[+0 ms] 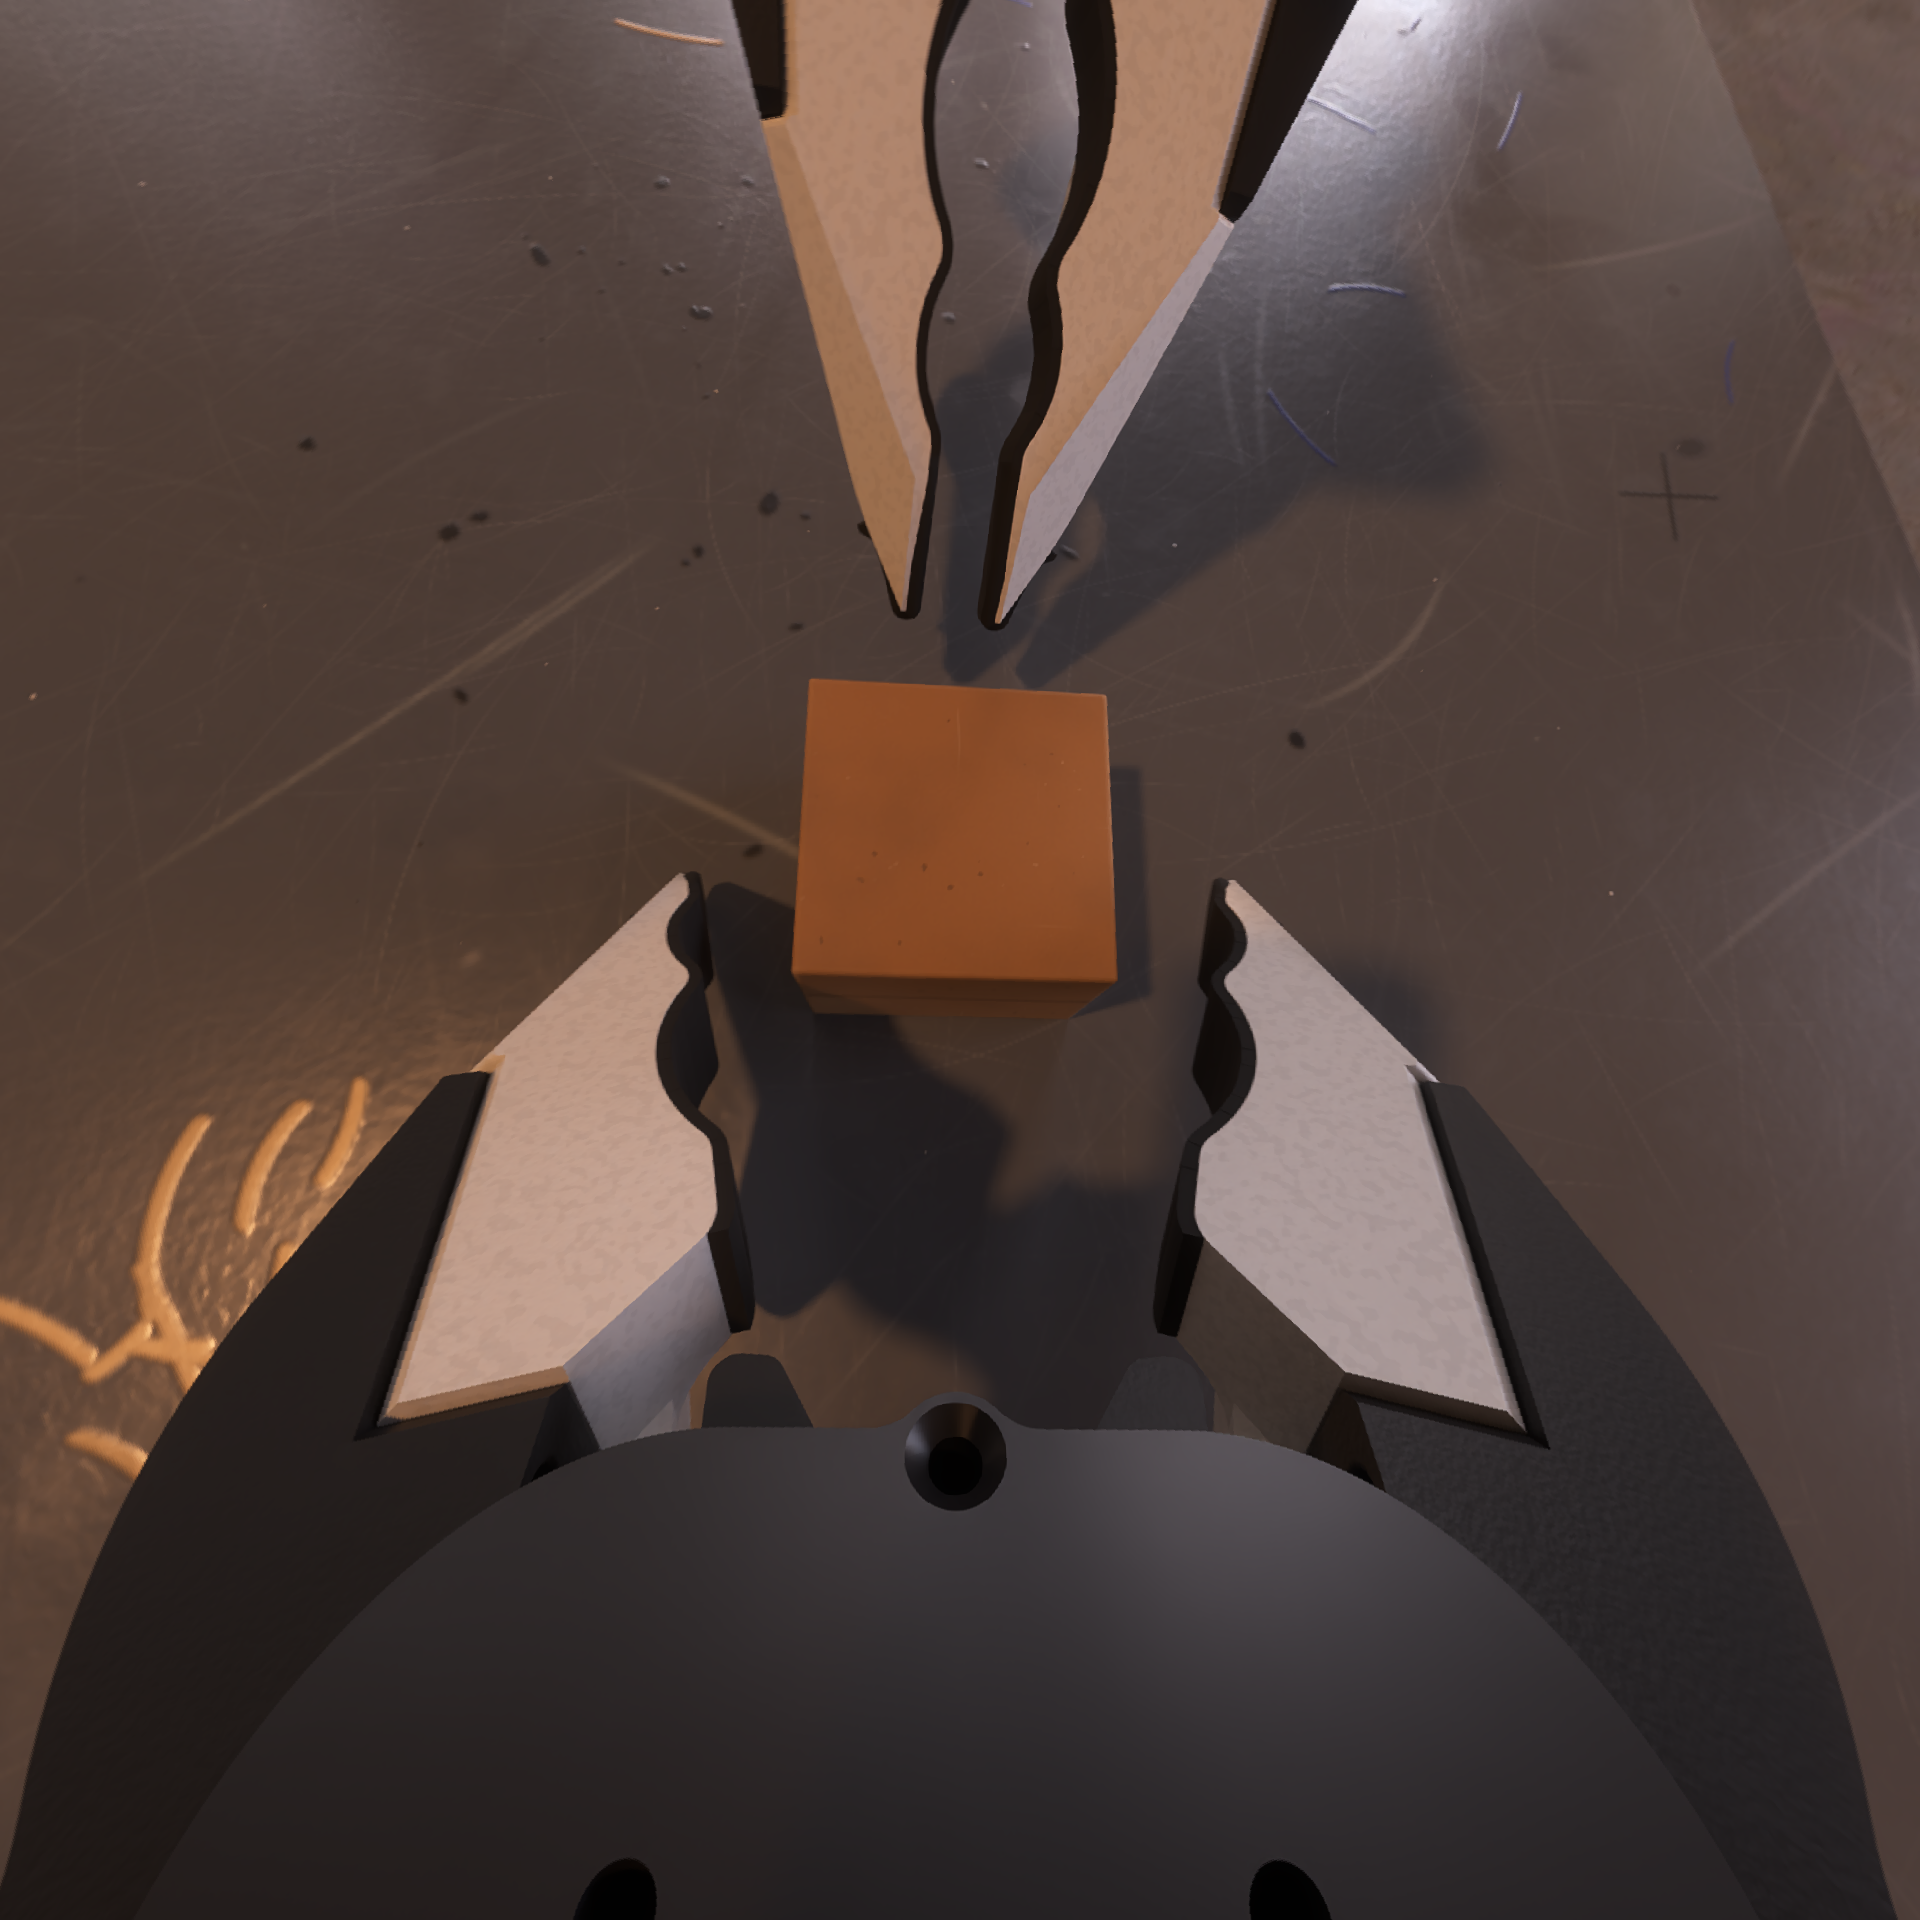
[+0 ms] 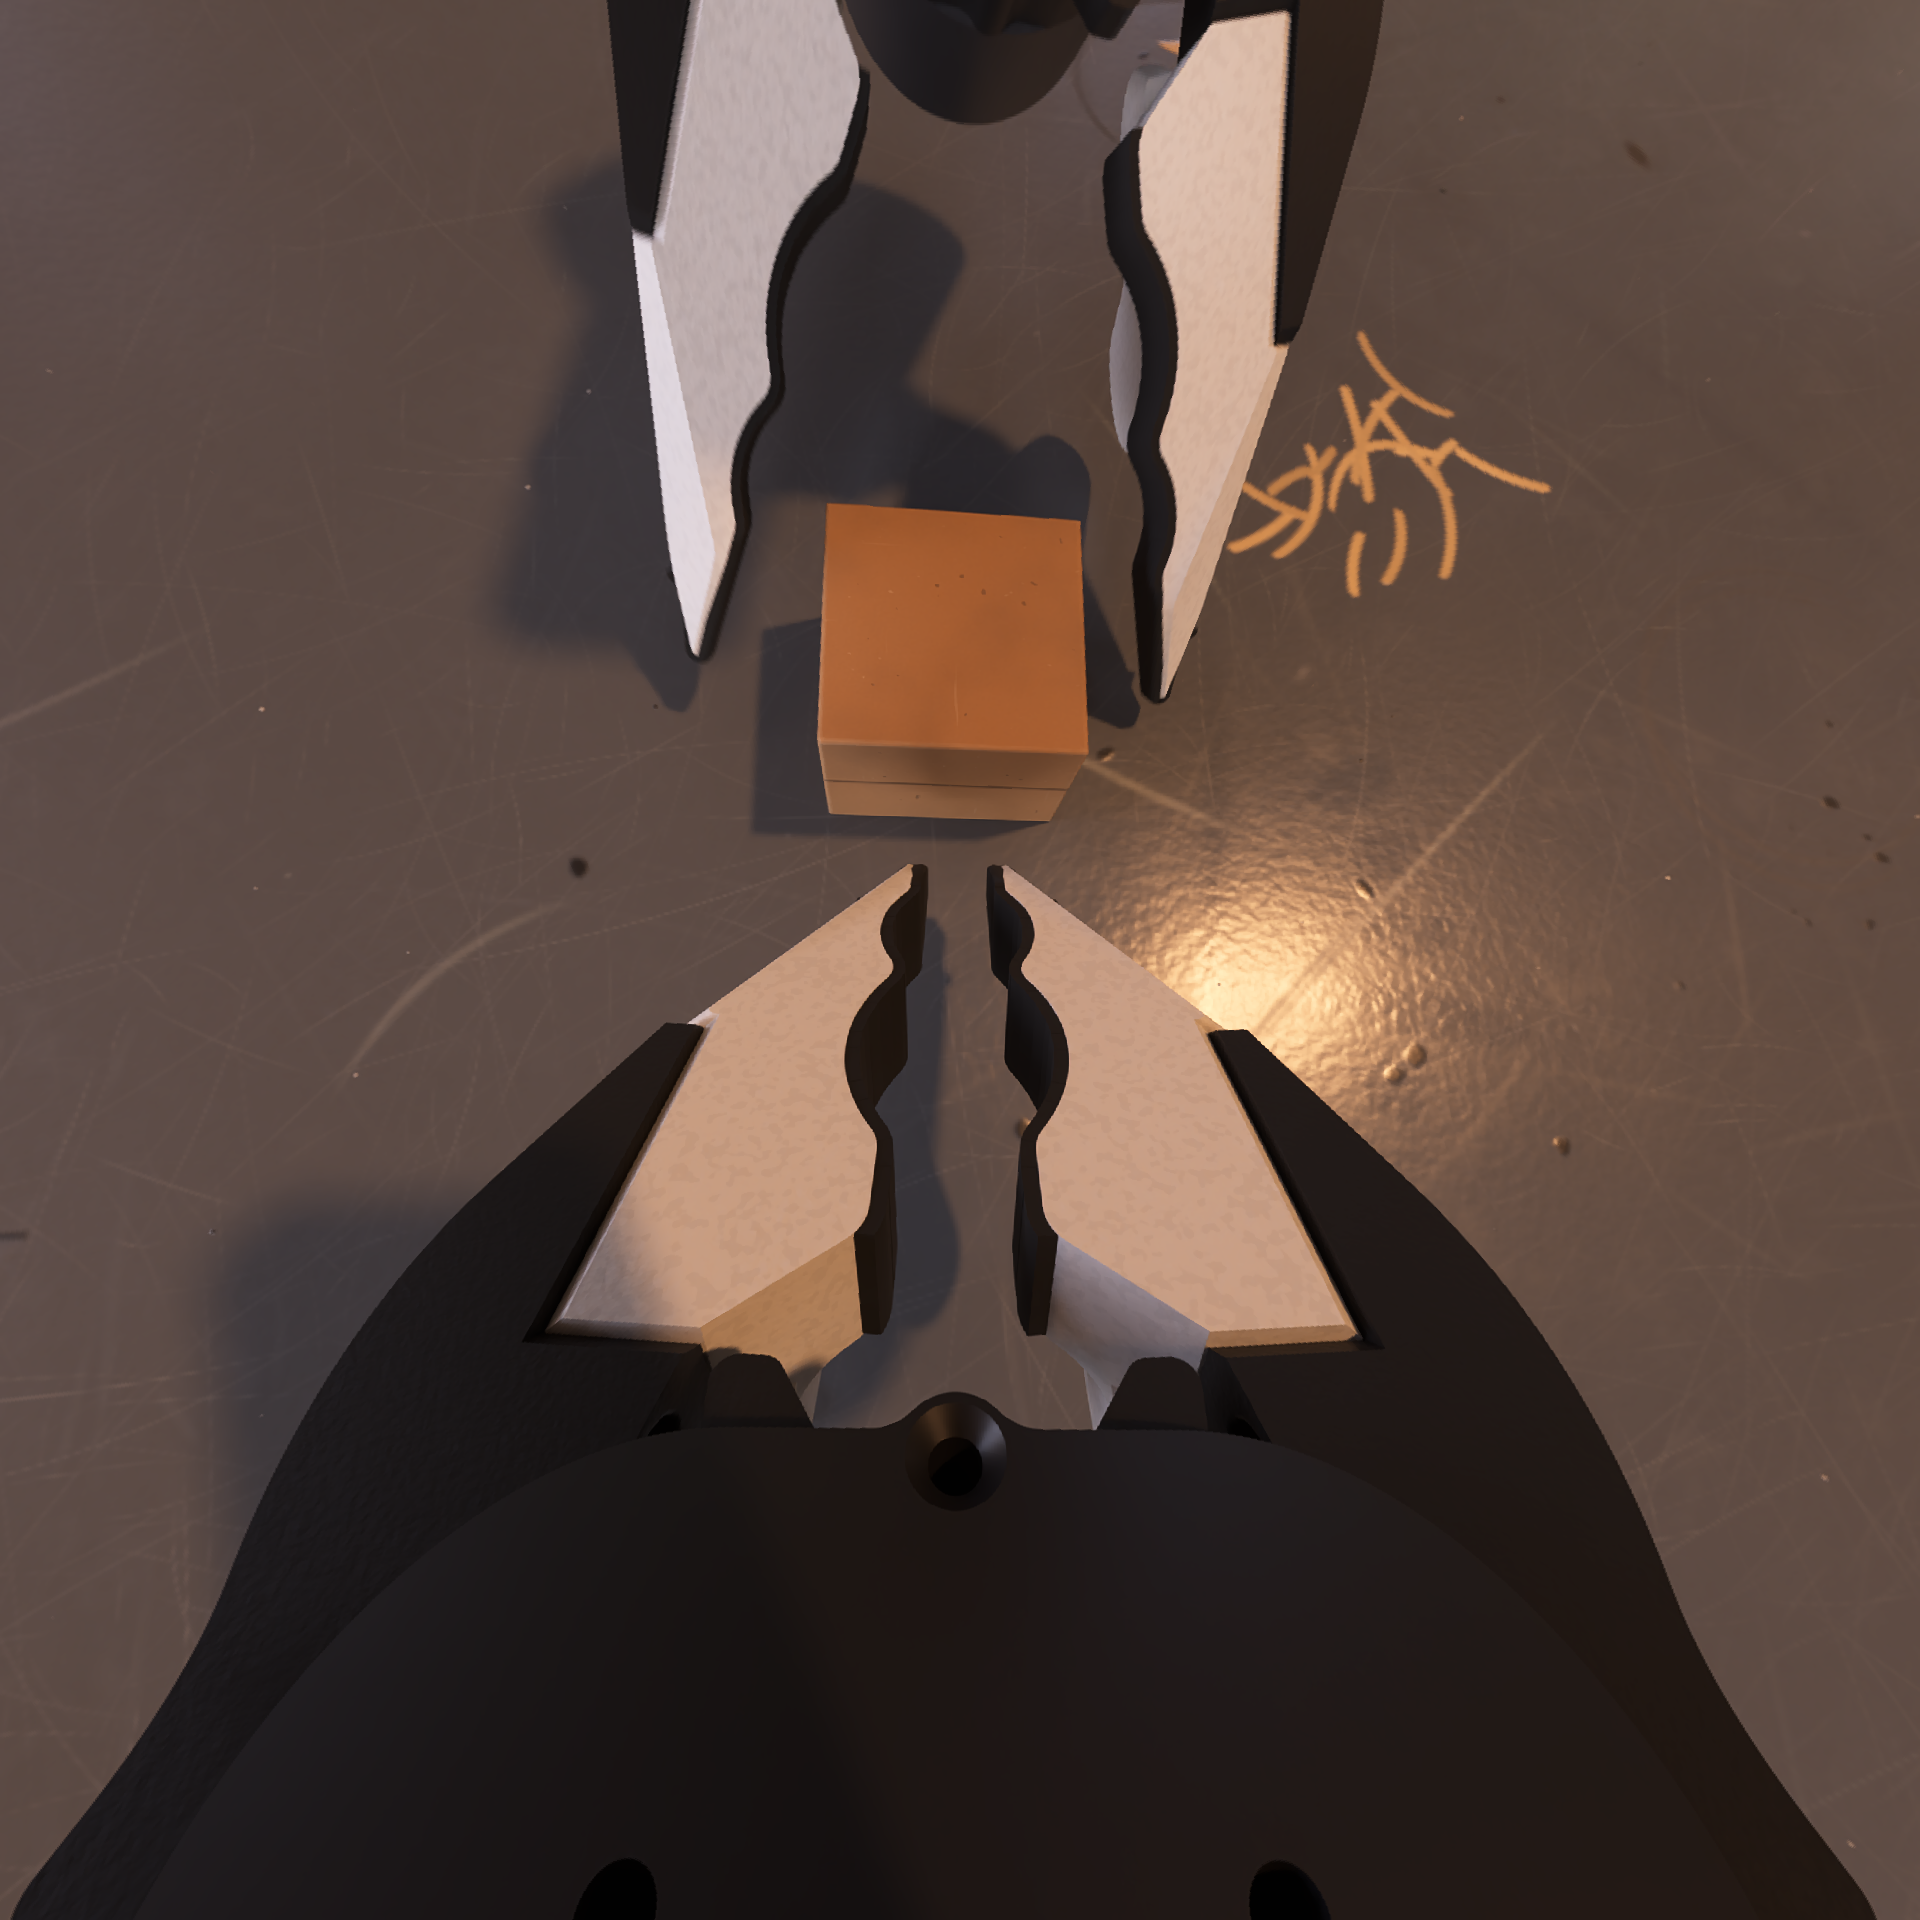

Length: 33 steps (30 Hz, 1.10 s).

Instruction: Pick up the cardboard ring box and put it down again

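Two grippers face the ring box [image 1: 953, 836] resting on the table [image 1: 312, 623]. Left gripper [image 1: 956, 894] spread wide; right gripper [image 2: 954, 878] nearly closed, empty. Light, crushable cardboard: clamp opposite side walls gently.

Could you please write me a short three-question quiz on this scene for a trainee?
1. True or false: the left tongs are open.
2. Where does the cardboard ring box sit?
A. on the table
B. between closed fingers
C. on a tray
3. Fill in: the right tongs are nearly ____, with only a slim gap.

Key: 1 true; 2 A; 3 shut.
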{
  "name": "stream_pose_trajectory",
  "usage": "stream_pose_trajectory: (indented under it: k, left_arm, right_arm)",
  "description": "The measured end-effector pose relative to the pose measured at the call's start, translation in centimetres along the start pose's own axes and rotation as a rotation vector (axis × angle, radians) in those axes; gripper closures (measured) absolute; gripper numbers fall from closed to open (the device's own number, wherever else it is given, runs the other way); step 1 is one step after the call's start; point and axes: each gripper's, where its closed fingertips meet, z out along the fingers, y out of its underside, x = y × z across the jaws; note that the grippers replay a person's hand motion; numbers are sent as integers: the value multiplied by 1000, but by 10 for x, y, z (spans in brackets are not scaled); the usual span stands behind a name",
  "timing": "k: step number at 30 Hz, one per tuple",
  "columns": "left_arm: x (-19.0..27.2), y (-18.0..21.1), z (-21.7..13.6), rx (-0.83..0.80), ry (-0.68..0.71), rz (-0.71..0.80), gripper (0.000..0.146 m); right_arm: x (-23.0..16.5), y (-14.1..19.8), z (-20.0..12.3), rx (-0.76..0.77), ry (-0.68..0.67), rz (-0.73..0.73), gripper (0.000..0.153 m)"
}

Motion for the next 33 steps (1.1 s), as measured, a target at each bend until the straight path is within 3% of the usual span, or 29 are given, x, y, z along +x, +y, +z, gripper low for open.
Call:
stream_pose_trajectory:
  k: [5, 22, 33]
  left_arm:
    - [-2, -1, 5, -26, -43, 37, 87]
    - [-6, -21, 1, -10, -253, 261, 87]
    - [-6, -19, 3, 11, -242, 265, 87]
  right_arm:
    - [-4, 2, 2, -16, -24, 11, 140]
    - [-2, 5, -6, -113, 51, -53, 144]
    - [3, 8, -4, -158, 91, -66, 146]
